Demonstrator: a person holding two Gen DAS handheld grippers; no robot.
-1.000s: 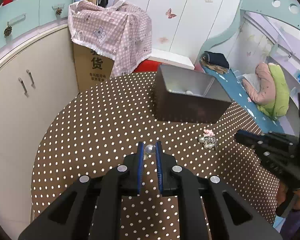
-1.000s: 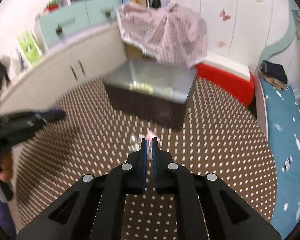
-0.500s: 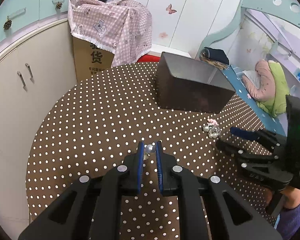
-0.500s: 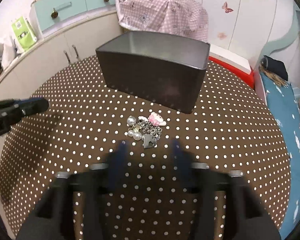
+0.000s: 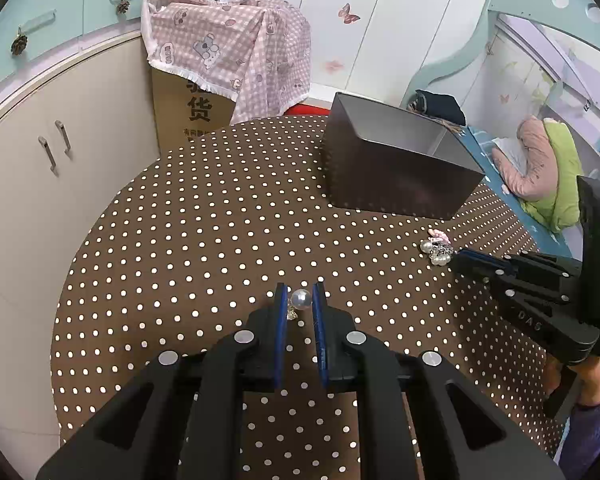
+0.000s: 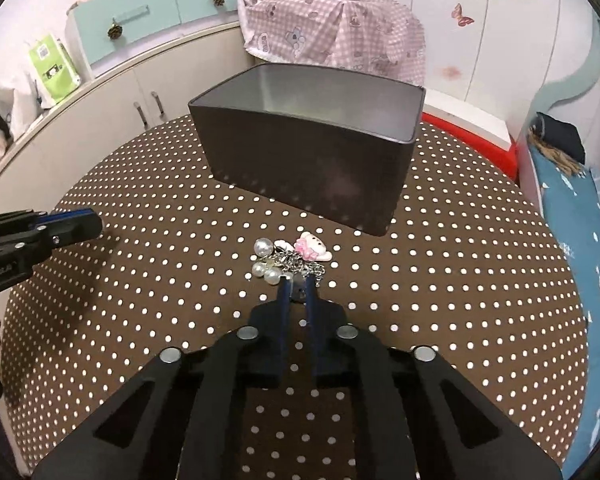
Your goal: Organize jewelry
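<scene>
Left wrist view: left gripper (image 5: pixel 300 300) narrowly parted around pearl piece (image 5: pixel 301 299); contact uncertain.
Right gripper (image 6: pixel 296 290): nearly closed on charm cluster (image 6: pixel 290 258), 6 o'clock of box (image 6: pixel 312 160).
Progress: neither boxed yet.

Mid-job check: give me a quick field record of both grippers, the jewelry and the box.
left gripper: shut on pearl earring, above the table
right gripper: closing around heart charm of charm bracelet; grip unclear
charm bracelet: bunched on polka-dot tablecloth, in front of the box
dark box: open top, upright; contents not visible
</scene>
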